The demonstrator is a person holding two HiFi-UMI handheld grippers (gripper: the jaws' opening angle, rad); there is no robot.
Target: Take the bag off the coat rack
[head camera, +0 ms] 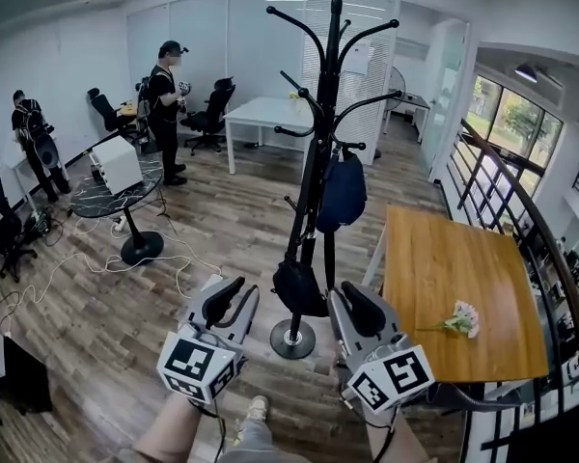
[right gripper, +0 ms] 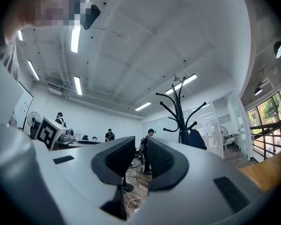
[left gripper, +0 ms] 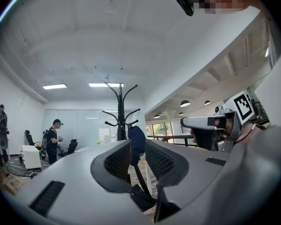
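Both parted and empty: left gripper (head camera: 234, 295), right gripper (head camera: 350, 297)
Risk: strap of blue bag (head camera: 344, 193) could catch its hook, toppling coat rack (head camera: 320, 114)

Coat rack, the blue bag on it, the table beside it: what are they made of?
Coat rack: probably metal, glossy black paint; thin curved hooks, shiny round base. Blue bag: soft matte fabric; it sags from its hook. Table: wood or veneer, warm orange, smooth sheen; which, I cannot tell.
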